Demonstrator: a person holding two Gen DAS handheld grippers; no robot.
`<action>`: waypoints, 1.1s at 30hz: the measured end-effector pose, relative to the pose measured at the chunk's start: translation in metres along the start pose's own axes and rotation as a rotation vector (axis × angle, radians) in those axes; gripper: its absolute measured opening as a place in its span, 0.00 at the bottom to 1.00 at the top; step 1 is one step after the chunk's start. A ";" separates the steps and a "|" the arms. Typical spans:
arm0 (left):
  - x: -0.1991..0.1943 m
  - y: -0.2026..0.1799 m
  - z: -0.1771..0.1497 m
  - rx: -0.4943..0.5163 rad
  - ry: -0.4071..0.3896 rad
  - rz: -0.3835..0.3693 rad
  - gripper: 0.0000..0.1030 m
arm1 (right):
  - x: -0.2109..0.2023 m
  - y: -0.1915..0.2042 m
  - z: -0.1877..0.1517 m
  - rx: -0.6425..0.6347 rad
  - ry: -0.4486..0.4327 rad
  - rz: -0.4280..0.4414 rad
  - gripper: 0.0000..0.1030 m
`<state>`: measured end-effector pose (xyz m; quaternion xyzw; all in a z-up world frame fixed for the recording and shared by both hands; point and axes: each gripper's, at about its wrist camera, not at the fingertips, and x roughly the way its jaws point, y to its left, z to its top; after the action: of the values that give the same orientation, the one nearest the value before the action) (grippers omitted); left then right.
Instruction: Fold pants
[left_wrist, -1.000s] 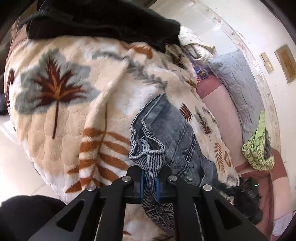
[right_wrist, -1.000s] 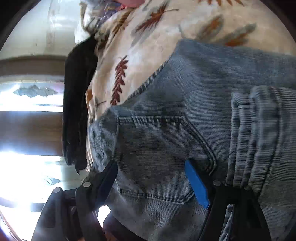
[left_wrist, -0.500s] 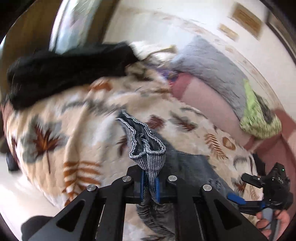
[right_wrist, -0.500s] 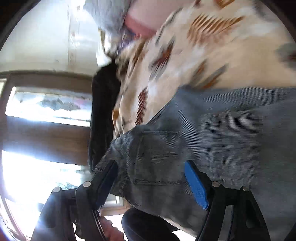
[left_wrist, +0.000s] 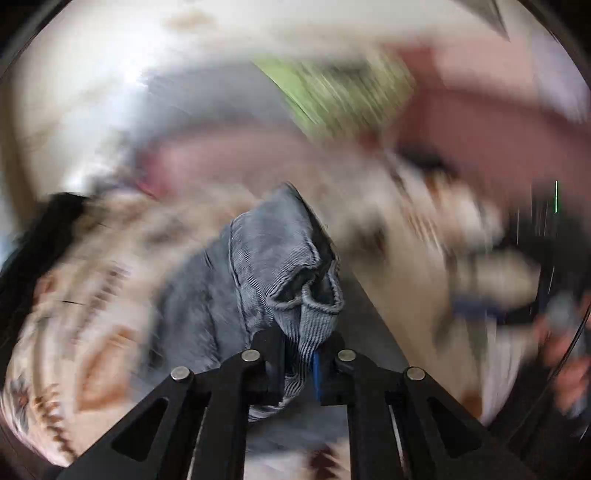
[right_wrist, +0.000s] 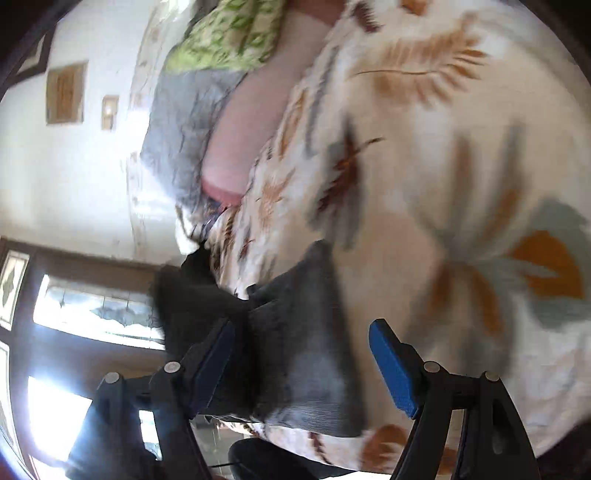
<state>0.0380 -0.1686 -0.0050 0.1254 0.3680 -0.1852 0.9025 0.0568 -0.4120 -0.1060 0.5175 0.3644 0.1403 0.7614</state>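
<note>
My left gripper is shut on a bunched edge of the grey-blue denim pants, which hang lifted from it above the leaf-patterned blanket. The left wrist view is heavily motion-blurred. In the right wrist view the pants lie bunched on the blanket, between and just beyond the wide-apart fingers. My right gripper is open and holds nothing. It also shows blurred at the right edge of the left wrist view.
A black garment lies at the blanket's edge by the window. A pink sheet, a grey quilted pillow and a green patterned cloth lie along the wall side of the bed.
My left gripper has swung the pinched pants up and across fast, blurring its view. My right gripper has drawn back from the denim, which now fills far less of its view.
</note>
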 end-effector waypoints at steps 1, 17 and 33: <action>0.025 -0.014 -0.009 0.035 0.093 -0.032 0.18 | -0.004 -0.007 0.001 0.014 0.002 -0.001 0.76; -0.065 0.140 0.000 -0.285 -0.133 0.051 0.69 | 0.047 0.047 -0.048 -0.056 0.210 0.060 0.79; 0.003 0.171 -0.046 -0.368 0.046 -0.023 0.70 | 0.093 0.118 -0.081 -0.412 0.239 -0.290 0.17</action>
<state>0.0842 0.0017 -0.0236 -0.0419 0.4176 -0.1221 0.8994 0.0837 -0.2512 -0.0553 0.2741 0.4855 0.1612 0.8144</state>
